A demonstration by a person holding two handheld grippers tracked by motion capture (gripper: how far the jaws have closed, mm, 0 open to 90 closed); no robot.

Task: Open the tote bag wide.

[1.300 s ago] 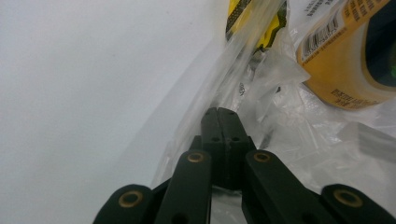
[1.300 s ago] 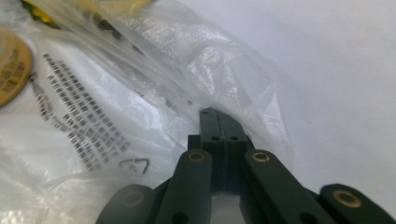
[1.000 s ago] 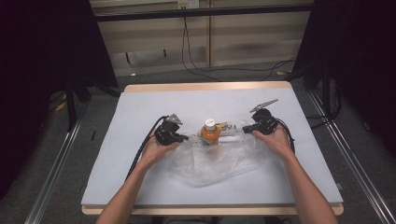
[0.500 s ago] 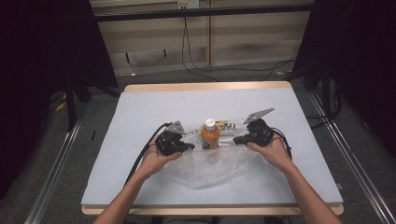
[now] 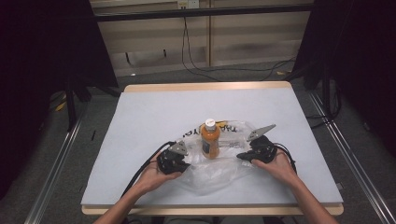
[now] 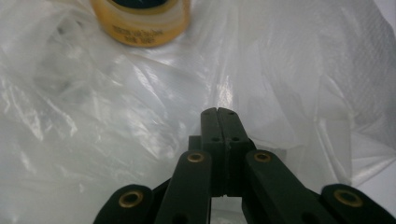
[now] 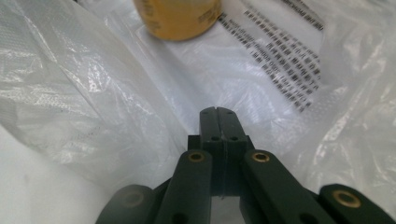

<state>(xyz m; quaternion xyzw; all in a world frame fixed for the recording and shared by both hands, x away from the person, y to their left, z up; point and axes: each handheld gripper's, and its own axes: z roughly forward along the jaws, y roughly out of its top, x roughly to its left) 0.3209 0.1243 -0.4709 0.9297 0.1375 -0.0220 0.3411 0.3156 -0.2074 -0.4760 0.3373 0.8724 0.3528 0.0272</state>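
Both of your hand-held grippers, left (image 5: 183, 164) and right (image 5: 242, 157), sat fully closed, apparently pinching the crinkly clear plastic bag (image 5: 219, 170). It looked flimsy and slippery, so its edges seemed your safest hold. The upright orange juice bottle (image 5: 210, 140) seemed tippy.

We take this for a lab or recording bay, not a home. A pale board table (image 5: 154, 112) with a wooden edge stands alone on a grey floor, with metal rails (image 5: 56, 163) running along it on the left and right. Black curtains (image 5: 42, 46) close in both sides, and a dark bar (image 5: 201, 11) crosses overhead at the far end. Beyond it we see a plain panelled wall (image 5: 154, 42), loose black cables (image 5: 205, 70) trailing down it onto the floor, and a socket (image 5: 183, 3) up high.
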